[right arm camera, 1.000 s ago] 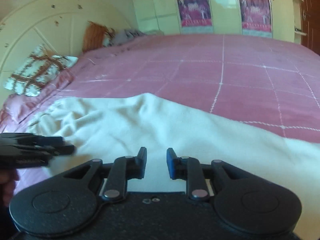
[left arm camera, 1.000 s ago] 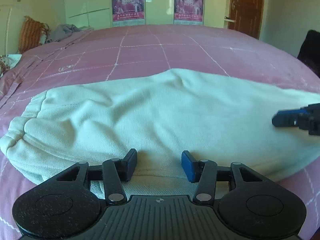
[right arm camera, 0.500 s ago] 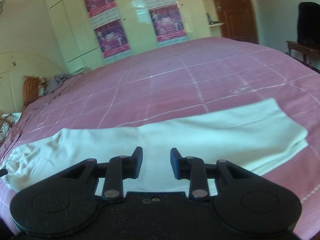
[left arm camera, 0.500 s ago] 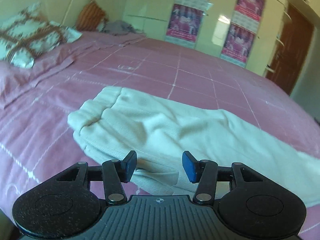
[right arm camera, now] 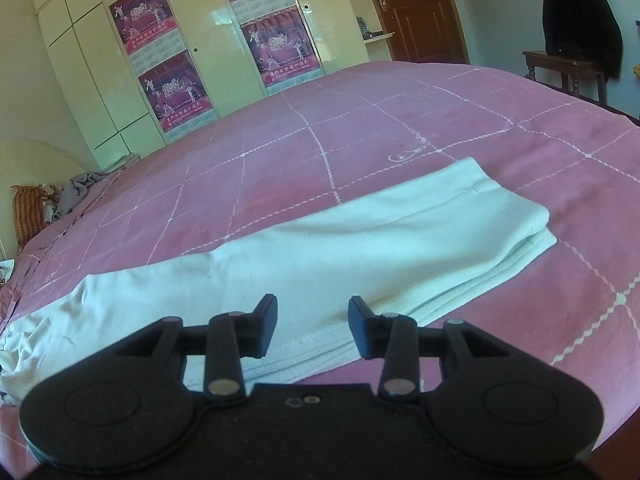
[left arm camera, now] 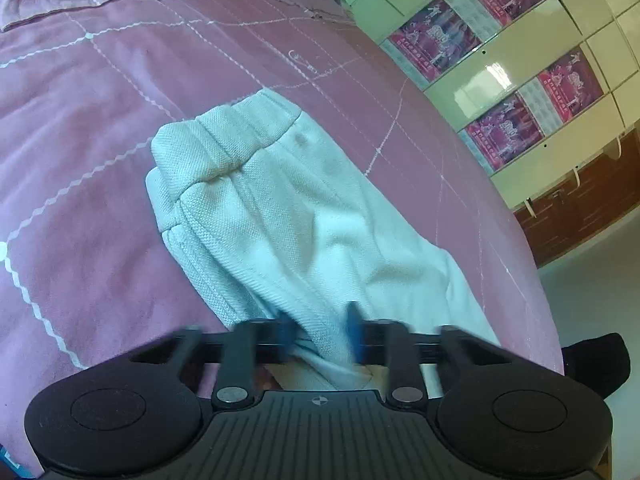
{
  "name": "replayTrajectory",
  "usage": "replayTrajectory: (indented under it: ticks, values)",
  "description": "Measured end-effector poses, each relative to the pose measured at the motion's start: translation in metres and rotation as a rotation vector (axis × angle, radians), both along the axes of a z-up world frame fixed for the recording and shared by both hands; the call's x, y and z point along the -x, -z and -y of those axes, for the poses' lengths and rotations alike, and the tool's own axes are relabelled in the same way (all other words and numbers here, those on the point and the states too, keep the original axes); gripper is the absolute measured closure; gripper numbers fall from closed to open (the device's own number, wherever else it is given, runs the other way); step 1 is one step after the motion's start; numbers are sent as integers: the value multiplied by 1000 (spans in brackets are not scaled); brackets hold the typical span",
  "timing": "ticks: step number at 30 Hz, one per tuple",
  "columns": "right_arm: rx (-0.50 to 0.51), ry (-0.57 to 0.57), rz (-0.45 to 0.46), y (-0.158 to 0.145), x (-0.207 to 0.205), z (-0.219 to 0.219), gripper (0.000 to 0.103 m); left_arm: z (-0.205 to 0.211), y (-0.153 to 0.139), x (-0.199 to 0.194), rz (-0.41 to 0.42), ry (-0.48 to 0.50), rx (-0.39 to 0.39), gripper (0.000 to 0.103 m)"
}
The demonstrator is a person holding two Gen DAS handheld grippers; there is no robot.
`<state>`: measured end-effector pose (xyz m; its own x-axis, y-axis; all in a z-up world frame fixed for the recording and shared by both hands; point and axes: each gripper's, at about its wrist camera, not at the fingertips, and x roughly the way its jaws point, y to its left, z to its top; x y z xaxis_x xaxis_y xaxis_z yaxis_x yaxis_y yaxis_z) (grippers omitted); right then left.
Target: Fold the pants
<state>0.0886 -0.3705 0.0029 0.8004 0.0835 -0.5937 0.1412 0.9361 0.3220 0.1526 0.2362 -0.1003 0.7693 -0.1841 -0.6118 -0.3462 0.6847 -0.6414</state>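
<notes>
White pants (right arm camera: 320, 248) lie folded lengthwise on the pink bedspread (right arm camera: 360, 128), leg cuffs at the right. In the left wrist view the waistband end (left arm camera: 224, 148) is bunched, and the cloth (left arm camera: 304, 248) runs down between my left gripper's (left arm camera: 320, 332) fingers. The left fingers are blurred and stand a little apart with a ridge of fabric between them; a firm grip cannot be made out. My right gripper (right arm camera: 312, 320) is open and empty just above the pants' near edge, around mid-leg.
Cream wardrobes with pink posters (right arm camera: 280, 48) stand beyond the bed. A brown door (right arm camera: 416, 12) is at the back right. A dark garment hangs over a wooden chair (right arm camera: 576, 32) at the right. Pillows and grey clothes (right arm camera: 76, 192) lie at the bed's far left.
The left gripper has swung to the waistband end, tilted, and its fingers have come closer together over the fabric. The right gripper has opened wider and moved slightly toward the cuffs.
</notes>
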Motion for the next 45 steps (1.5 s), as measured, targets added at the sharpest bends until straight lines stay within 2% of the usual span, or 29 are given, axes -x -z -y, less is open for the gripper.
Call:
replayTrajectory:
  ticks: [2, 3, 4, 5, 6, 7, 10, 12, 14, 15, 17, 19, 21, 22, 23, 24, 25, 26, 28, 31, 33, 36, 37, 38, 39, 41, 42, 44, 45]
  values:
    - [-7, 6, -2, 0, 2, 1, 63, 0, -7, 15, 93, -37, 13, 95]
    - [-10, 9, -3, 0, 2, 2, 63, 3, -10, 18, 96, -21, -24, 94]
    - [-14, 13, -4, 0, 3, 3, 63, 4, -7, 18, 66, 5, -63, 94]
    - [-18, 17, -4, 0, 3, 4, 63, 2, 4, 15, 4, 15, -67, 94]
    - [-22, 22, -4, 1, 3, 5, 62, -3, 12, 13, -28, 12, -17, 94]
    - [-28, 29, -8, 1, 3, 5, 62, -6, 12, 8, -35, 25, 0, 94]
    - [-34, 39, -16, 2, -1, 6, 62, -4, 2, 6, -73, 65, -33, 90]
    - [-36, 49, -2, -1, 3, 8, 62, 4, -18, 21, -68, 74, -109, 89]
    - [-40, 67, 23, -5, 9, 12, 62, 21, -48, 32, 0, 83, -259, 89]
    - [-32, 74, 27, -6, 11, 13, 61, 30, -59, 31, 36, 106, -308, 89]
    - [-43, 40, 30, -4, 9, 10, 62, 52, -67, 15, 88, 180, -358, 89]
    - [-29, -17, 19, -1, -3, -4, 62, 72, -57, -9, 59, 252, -411, 89]
    - [-19, -80, 17, 4, -14, -17, 63, 85, -31, -30, -76, 313, -428, 89]
    - [4, -69, -51, 11, -23, -18, 65, 86, -22, -33, -88, 315, -435, 90]
    - [2, -18, -123, 18, -29, -11, 79, 84, -18, -31, -66, 304, -422, 90]
    - [-54, 25, -120, 18, -27, 2, 80, 81, -16, -29, -61, 290, -388, 90]
    - [-99, 75, -69, 11, -17, 18, 68, 74, -16, -28, -56, 276, -346, 90]
    - [-89, 121, -9, 1, -5, 29, 64, 69, -14, -27, -49, 266, -309, 90]
    - [-96, 206, 48, -9, 14, 54, 64, 62, -10, -26, -39, 255, -269, 90]
    - [-258, 297, 57, 1, 25, 98, 68, 61, -2, -24, -31, 242, -228, 90]
    - [-304, 344, 59, 9, 24, 115, 70, 64, 0, -21, -32, 242, -230, 90]
    - [-358, 363, 49, 25, 11, 131, 73, 64, 2, -22, -31, 250, -238, 90]
    - [-370, 367, 24, 31, 3, 135, 77, 62, 4, -24, -30, 251, -234, 90]
    - [-368, 376, -31, 38, -8, 139, 90, 60, 5, -24, -28, 252, -229, 90]
    - [-365, 369, -43, 40, -13, 140, 98, 59, 5, -23, -26, 252, -226, 90]
    - [-358, 298, 74, 24, -12, 134, 99, 58, 5, -22, -24, 251, -222, 90]
    - [-354, 297, 102, 19, -9, 133, 99, 58, 5, -22, -23, 249, -221, 90]
    - [-359, 335, 31, 26, -11, 139, 98, 58, 5, -22, -23, 248, -222, 90]
    - [-352, 344, -29, 33, -14, 142, 92, 58, 5, -22, -23, 250, -222, 90]
